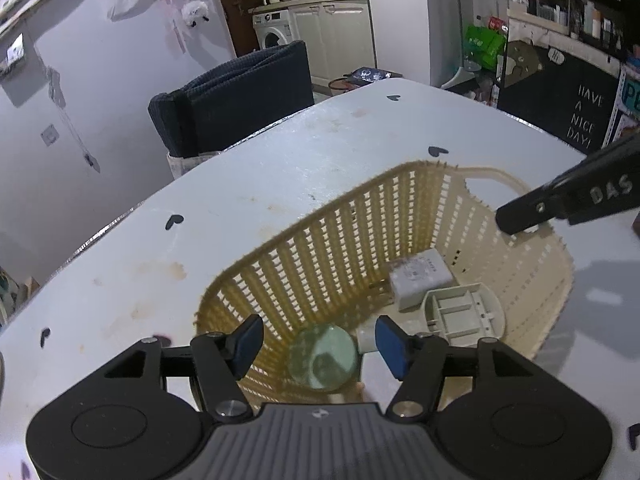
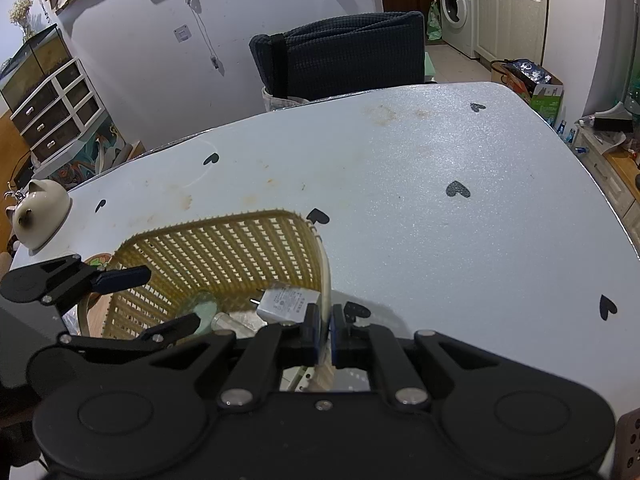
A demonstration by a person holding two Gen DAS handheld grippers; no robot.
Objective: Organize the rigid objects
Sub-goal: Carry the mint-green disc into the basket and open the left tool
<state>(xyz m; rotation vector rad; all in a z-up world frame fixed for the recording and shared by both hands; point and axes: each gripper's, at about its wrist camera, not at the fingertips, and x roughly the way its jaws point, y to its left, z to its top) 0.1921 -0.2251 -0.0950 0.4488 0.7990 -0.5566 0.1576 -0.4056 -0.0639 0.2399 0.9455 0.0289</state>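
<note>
A cream lattice basket [image 1: 320, 240] stands on the white table [image 1: 240, 184]. My left gripper [image 1: 318, 332] hangs open over its near end. A round, pale green translucent disc [image 1: 322, 358] shows blurred just below the blue pads, which do not touch it. In the basket lie a white plug adapter [image 1: 420, 276] and a grey round casing [image 1: 460, 312] with open compartments. My right gripper [image 2: 325, 320] is shut on the basket's thin handle [image 2: 327, 280] at the right end. The right wrist view also shows the left gripper [image 2: 152, 302] above the basket [image 2: 224, 248].
A cat-shaped ceramic pot [image 2: 38, 210] sits at the table's left edge. A dark padded chair [image 2: 340, 56] stands behind the far edge. The table [image 2: 440, 240], dotted with black hearts, stretches right of the basket.
</note>
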